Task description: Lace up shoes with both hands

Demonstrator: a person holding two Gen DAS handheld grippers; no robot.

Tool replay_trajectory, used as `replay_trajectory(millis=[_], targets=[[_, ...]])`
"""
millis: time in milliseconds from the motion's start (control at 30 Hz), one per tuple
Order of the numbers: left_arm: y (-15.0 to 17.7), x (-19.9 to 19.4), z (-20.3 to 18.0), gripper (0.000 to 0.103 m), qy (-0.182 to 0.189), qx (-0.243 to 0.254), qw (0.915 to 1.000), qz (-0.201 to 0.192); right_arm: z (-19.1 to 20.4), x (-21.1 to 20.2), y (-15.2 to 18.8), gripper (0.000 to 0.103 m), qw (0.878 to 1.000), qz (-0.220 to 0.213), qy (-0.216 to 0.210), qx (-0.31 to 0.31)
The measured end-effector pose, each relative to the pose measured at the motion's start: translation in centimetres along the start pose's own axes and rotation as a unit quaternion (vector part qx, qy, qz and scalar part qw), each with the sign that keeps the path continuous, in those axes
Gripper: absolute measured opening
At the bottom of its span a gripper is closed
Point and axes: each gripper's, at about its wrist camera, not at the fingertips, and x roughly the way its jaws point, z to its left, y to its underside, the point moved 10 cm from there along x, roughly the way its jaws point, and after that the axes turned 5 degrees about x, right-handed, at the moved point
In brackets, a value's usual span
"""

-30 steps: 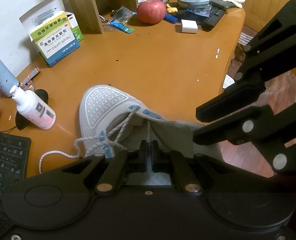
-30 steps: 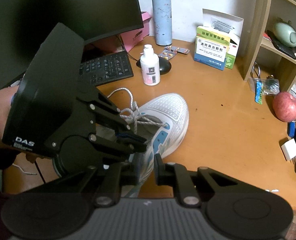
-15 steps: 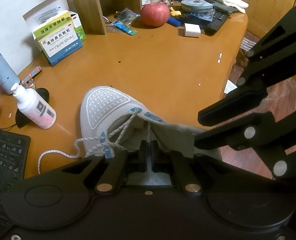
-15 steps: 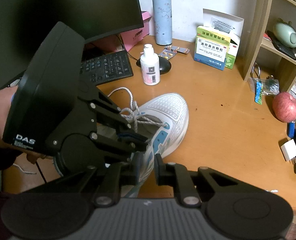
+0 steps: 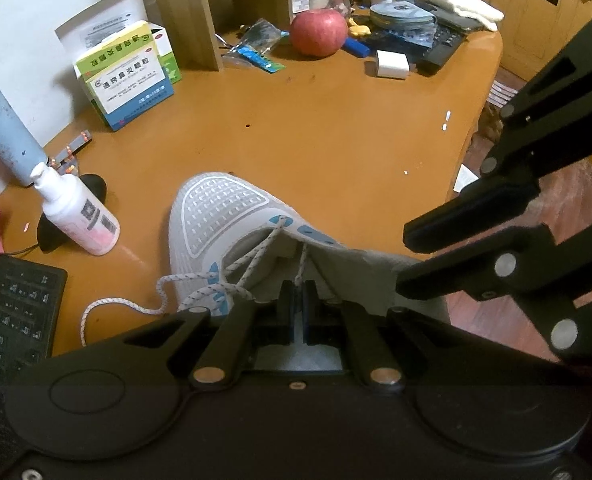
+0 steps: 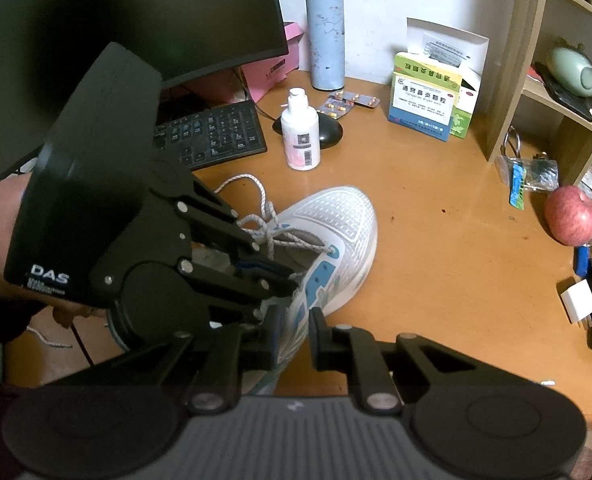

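**Soft lace pinched at the shoe's throat; shoe light enough to slide**

The white and blue shoe (image 5: 219,216) is lying on the orange desk (image 5: 336,152), toe pointed away, near the front edge. Its speckled white lace (image 5: 255,258) is threaded only through the lowest eyelets, and a loose end is trailed across the desk beside the keyboard (image 5: 11,312).

The left hand-held gripper (image 5: 294,304) is pressed together, with a lace strand pinched between its pads. The right hand-held gripper (image 6: 296,332) is narrowly spread around the shoe's side wall; whether the wall is squeezed cannot be told.

The lace is judged limp and light, best taken close to its tip. The mesh upper is expected to yield, so the shoe should be steadied at the firmer eyelet row.
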Motion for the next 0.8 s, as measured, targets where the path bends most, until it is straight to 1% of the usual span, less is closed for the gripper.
replay_trajectory(millis=[167,800], targets=[[0.04,0.17,-0.05,0.001,-0.004,0.002,1.0000,0.005,-0.13,-0.02,-0.02,0.015,1.000,0.000,0.000,0.002],[-0.09,0.01,-0.11,0.001,0.003,-0.005,1.0000,-0.004,-0.03,0.09,-0.06,0.016,1.000,0.001,0.003,0.001]])
